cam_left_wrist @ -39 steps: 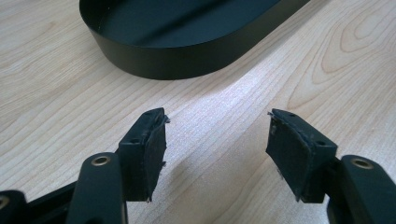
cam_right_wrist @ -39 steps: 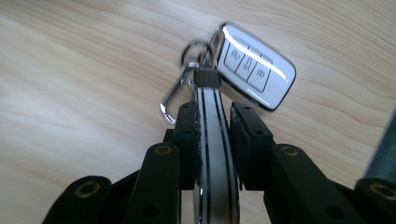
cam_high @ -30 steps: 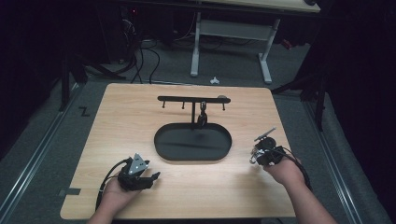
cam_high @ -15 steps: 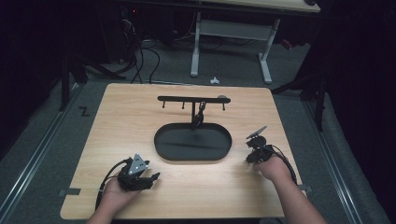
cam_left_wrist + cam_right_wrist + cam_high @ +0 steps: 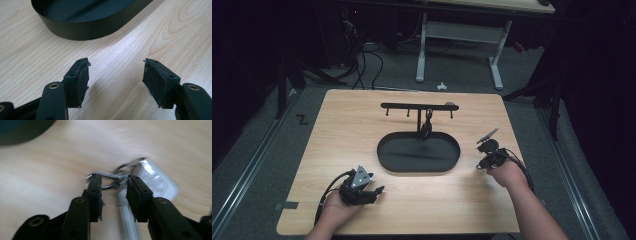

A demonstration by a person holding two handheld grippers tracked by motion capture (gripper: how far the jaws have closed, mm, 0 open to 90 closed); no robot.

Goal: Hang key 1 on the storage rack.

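1. In the right gripper view we see the right tool (image 5: 113,182) low in the frame, its jaws set narrowly around a bunch of keys (image 5: 120,178): a silver ring, a metal shank running down between the jaws, and a pale fob (image 5: 157,182) to the right.
2. The jaws have just been opening. Blur keeps us from telling whether the pads press the metal.
3. In the high view that tool (image 5: 486,152) sits right of centre, and the keys there are too small to make out.
4. The left tool (image 5: 115,75) stands part open with nothing between its jaws, only bare tabletop (image 5: 120,47).
5. The black oval tray (image 5: 82,27) is cut off by the upper edge of the left gripper view.
6. In the high view the left tool (image 5: 367,192) lies at lower left, and a black hook rack (image 5: 419,106) stands above the tray (image 5: 384,150); something dark hanging from it is unclear.
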